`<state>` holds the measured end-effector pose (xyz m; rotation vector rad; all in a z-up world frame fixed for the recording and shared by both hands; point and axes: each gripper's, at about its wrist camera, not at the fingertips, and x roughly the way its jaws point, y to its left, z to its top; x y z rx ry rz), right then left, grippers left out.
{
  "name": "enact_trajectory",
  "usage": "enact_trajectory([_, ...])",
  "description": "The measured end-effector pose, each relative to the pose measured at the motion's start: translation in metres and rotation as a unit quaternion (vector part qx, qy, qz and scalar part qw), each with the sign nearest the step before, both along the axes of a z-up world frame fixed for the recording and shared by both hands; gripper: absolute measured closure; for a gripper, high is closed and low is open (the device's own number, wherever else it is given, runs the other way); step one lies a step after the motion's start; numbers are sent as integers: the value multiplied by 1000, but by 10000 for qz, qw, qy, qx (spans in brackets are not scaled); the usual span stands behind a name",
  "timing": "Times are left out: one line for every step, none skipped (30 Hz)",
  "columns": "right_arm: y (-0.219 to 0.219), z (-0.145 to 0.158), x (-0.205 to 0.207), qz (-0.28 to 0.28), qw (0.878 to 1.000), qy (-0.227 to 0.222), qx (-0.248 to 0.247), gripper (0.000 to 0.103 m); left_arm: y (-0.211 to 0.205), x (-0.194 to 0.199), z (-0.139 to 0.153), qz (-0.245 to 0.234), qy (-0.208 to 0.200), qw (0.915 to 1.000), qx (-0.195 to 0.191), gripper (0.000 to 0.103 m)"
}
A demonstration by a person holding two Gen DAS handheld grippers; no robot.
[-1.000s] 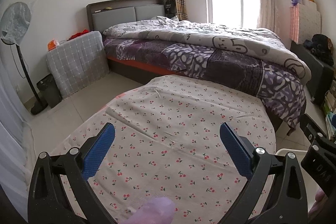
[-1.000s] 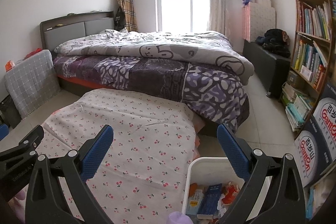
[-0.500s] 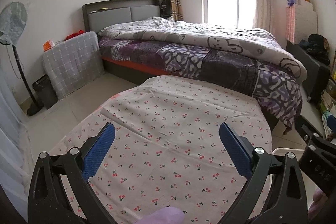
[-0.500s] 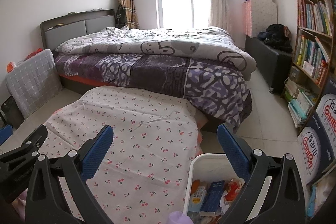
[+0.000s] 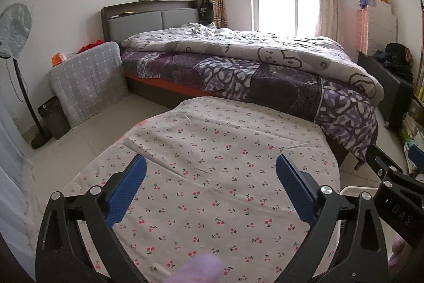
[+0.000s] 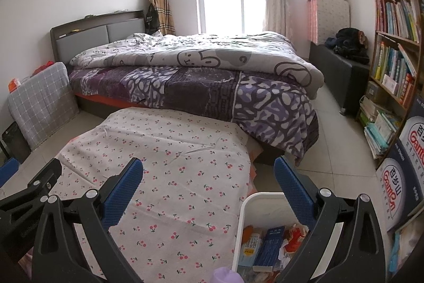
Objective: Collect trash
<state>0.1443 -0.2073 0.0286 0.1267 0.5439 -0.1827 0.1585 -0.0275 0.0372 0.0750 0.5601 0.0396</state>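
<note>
My left gripper (image 5: pixel 210 186) is open and empty above a table covered by a cherry-print cloth (image 5: pixel 212 150). My right gripper (image 6: pixel 208 186) is open and empty, over the cloth's right edge (image 6: pixel 172 150) and a white bin (image 6: pixel 247 206). The bin stands on the floor by the table and holds trash: a dark blue box (image 6: pixel 269 243), a white and orange packet (image 6: pixel 249 248) and red scraps (image 6: pixel 294 240). The bin's rim (image 5: pixel 357 188) also shows in the left wrist view. The right gripper's body (image 5: pixel 392 192) shows at the right of that view.
A bed with a purple cover (image 5: pixel 251 70) stands just behind the table. A fan (image 5: pixel 13 31), a black bin (image 5: pixel 53 117) and a grey covered stand (image 5: pixel 87 81) are at the left. A bookshelf (image 6: pixel 392 49) and printed boxes (image 6: pixel 397 177) are at the right.
Both views have tilted and drifted slightly, the left one towards the right. Both grippers stay open and empty. Nothing on the table or in the bin has moved.
</note>
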Motion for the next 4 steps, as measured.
enact_trajectory([0,0,0,-7,10000,-3,0,7,0,-1,0,19,-20,10000,14,7])
enact_trajectory([0,0,0,-10,10000,-3,3,7,-1,-1,1,36,-32,10000,15,7])
enact_trajectory([0,0,0,-13,10000,-1,7,7,-1,-1,1,60,-40,10000,9,7])
enact_trajectory([0,-1,0,-14,10000,4,10,7,0,-1,1,81,-45,10000,-4,7])
